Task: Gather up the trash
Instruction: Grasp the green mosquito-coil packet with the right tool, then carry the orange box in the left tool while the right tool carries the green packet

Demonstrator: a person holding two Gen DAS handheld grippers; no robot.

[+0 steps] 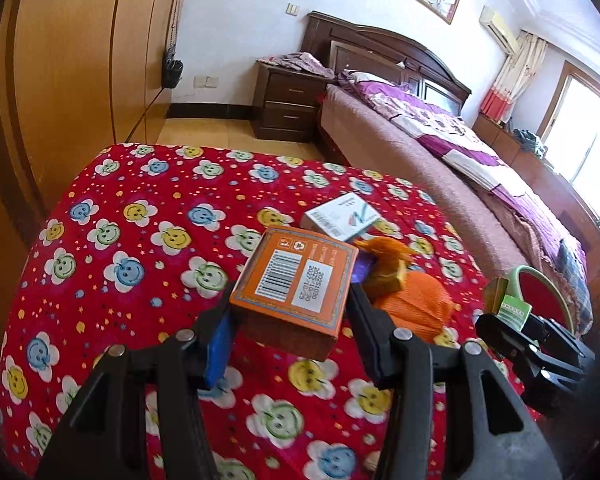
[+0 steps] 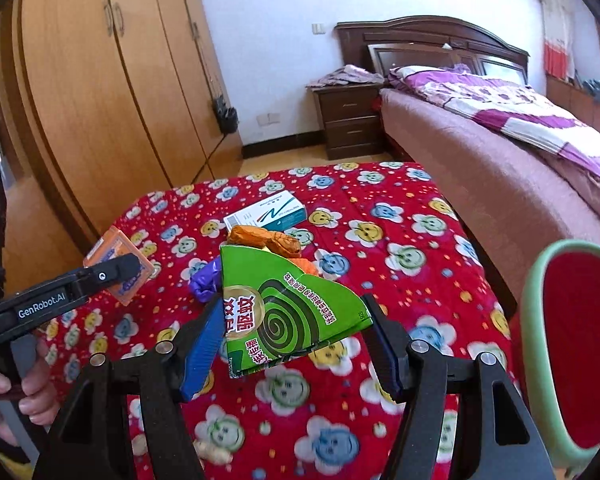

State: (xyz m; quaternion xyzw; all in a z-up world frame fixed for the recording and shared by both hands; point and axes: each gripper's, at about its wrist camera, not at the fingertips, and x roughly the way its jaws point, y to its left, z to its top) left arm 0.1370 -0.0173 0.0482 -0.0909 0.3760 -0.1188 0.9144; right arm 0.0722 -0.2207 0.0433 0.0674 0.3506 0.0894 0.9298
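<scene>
Orange and green boxes held over the table

Orange box (image 1: 296, 284) sits clamped in the left hand-held gripper (image 1: 292, 322) at lower centre, raised above the red flower-print table (image 1: 140, 216). The right hand-held gripper (image 2: 296, 344) grips a flattened green box (image 2: 288, 312). Beyond them, mid-frame, lie a purple wrapper (image 2: 204, 284), orange wrappers (image 2: 276, 240) and a white box (image 2: 268, 212). A green-rimmed red bin (image 2: 572, 344) stands at the right edge.
</scene>
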